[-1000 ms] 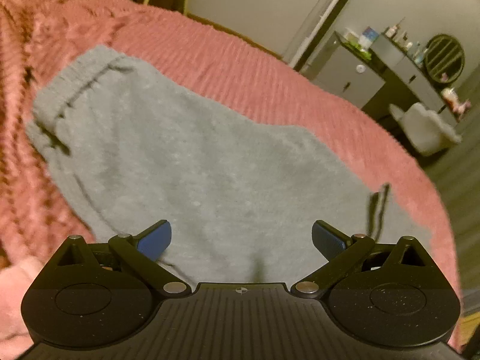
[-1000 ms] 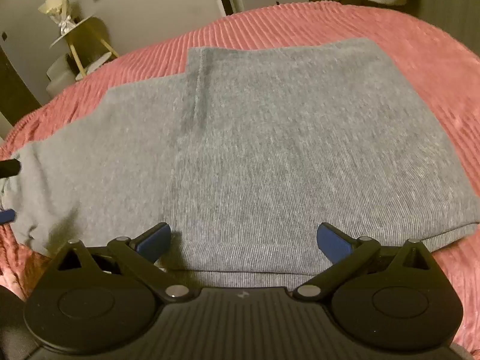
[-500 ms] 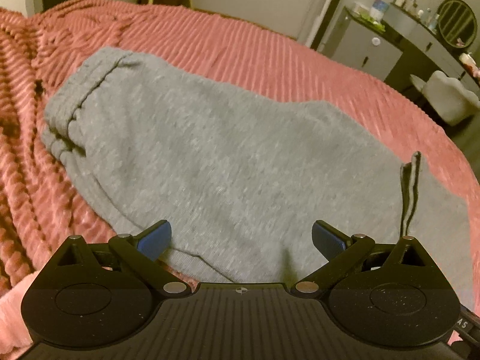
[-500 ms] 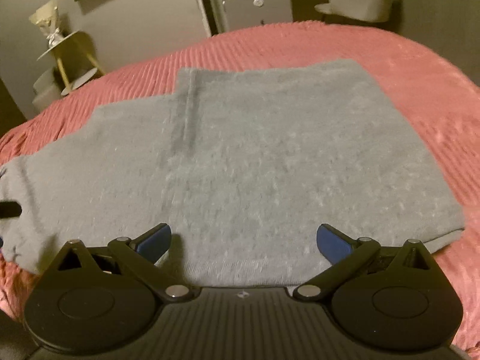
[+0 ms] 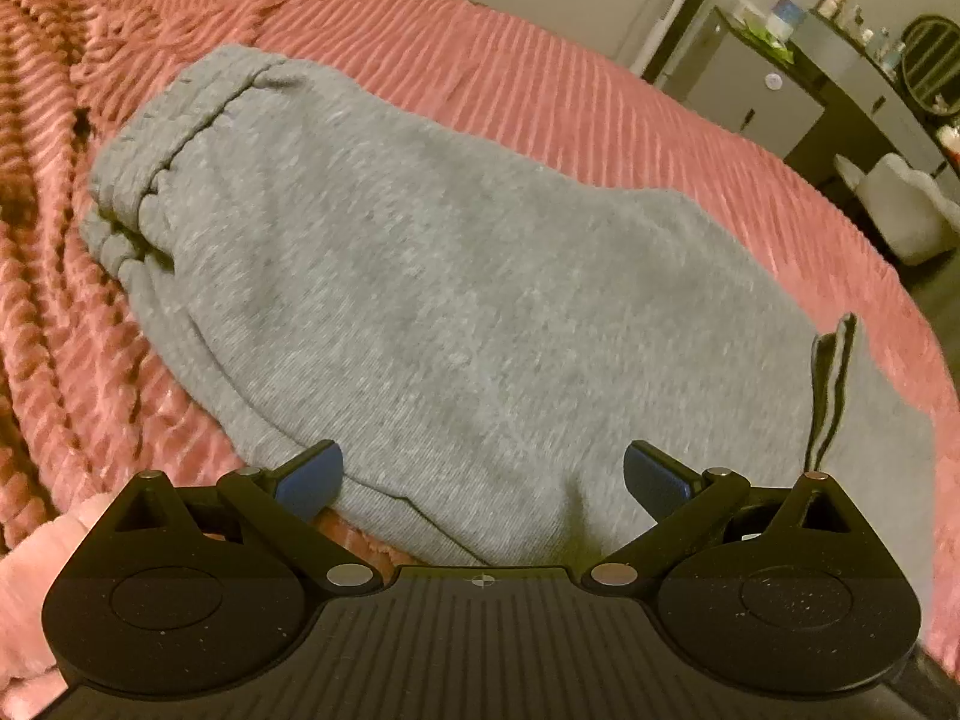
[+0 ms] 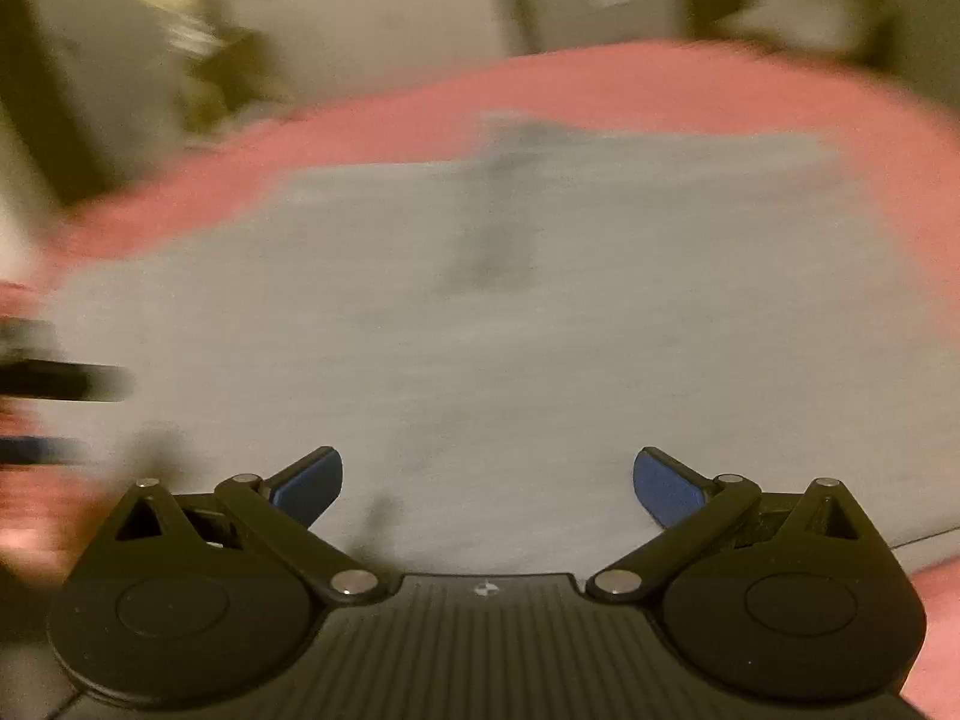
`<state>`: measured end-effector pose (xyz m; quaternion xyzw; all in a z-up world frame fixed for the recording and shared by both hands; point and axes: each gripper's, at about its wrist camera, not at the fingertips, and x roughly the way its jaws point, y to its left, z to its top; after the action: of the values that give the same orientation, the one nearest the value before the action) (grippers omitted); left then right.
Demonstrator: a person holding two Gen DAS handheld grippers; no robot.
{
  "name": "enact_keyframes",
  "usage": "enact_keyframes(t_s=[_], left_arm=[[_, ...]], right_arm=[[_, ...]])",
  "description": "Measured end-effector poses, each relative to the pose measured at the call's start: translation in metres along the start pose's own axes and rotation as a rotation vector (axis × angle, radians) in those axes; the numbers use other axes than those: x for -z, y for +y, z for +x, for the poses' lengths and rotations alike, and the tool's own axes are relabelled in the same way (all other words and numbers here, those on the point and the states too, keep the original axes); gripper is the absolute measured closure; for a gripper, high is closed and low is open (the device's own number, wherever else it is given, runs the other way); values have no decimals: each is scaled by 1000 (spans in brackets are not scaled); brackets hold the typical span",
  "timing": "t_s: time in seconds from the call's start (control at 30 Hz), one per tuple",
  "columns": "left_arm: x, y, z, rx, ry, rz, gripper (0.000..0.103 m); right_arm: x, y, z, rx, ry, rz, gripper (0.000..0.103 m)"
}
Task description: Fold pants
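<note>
pants: the grey pants (image 5: 456, 300) lie flat on the pink ribbed bedspread (image 5: 540, 90), already doubled over on themselves by the look of the layered edges.
long axis: in the left wrist view it runs from the gathered waistband (image 5: 156, 168) at far left to the dark-striped edge (image 5: 831, 390) at near right, slantwise across the view.
nearest edge: the rounded lower edge of the cloth sits just ahead of and partly under the left gripper (image 5: 483, 477), a strip of bedspread showing beneath it.
left gripper: spread wide, blue pads either side of the near edge, nothing pinched.
right gripper: the right gripper (image 6: 487, 483) is also spread wide and empty; it hangs over the cloth (image 6: 510, 330), and that view is heavily motion-blurred.
which is nearer: both hover at the near border of the cloth; the left one has a clear bite at the edge, so I judge it better placed to lift.
next fold: probably across the long axis, carrying one end toward the other; this is a guess.
other gripper in sight: dark and blue streaks (image 6: 54, 381) at the left rim of the right wrist view are likely the left gripper, too blurred to be sure.
surroundings: a dresser (image 5: 852, 90) and a pale chair (image 5: 900, 210) stand beyond the bed, well apart.
in the way: nothing lies on the cloth; the rucked bedspread by the waistband could snag.
</note>
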<state>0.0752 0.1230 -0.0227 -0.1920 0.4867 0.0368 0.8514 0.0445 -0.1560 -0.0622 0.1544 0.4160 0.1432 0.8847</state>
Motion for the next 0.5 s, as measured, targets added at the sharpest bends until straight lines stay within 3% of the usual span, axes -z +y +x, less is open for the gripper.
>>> enact_keyframes(t_s=[0.07, 0.17, 0.23, 0.37, 0.5], left_arm=[[-4, 10, -5, 51, -14, -35, 1], [-14, 38, -12, 147, -35, -103, 1], [-21, 64, -16, 194, -41, -170, 1], [-26, 111, -17, 235, -57, -270, 1], [-26, 144, -7, 280, -38, -360, 1]], right_arm=[[1, -1, -3, -27, -12, 9, 0], [0, -15, -1, 52, -7, 50, 0], [-1, -29, -3, 19, -32, 125, 0], [-3, -39, -2, -7, -50, 193, 0], [3, -33, 2, 28, -50, 129, 0]])
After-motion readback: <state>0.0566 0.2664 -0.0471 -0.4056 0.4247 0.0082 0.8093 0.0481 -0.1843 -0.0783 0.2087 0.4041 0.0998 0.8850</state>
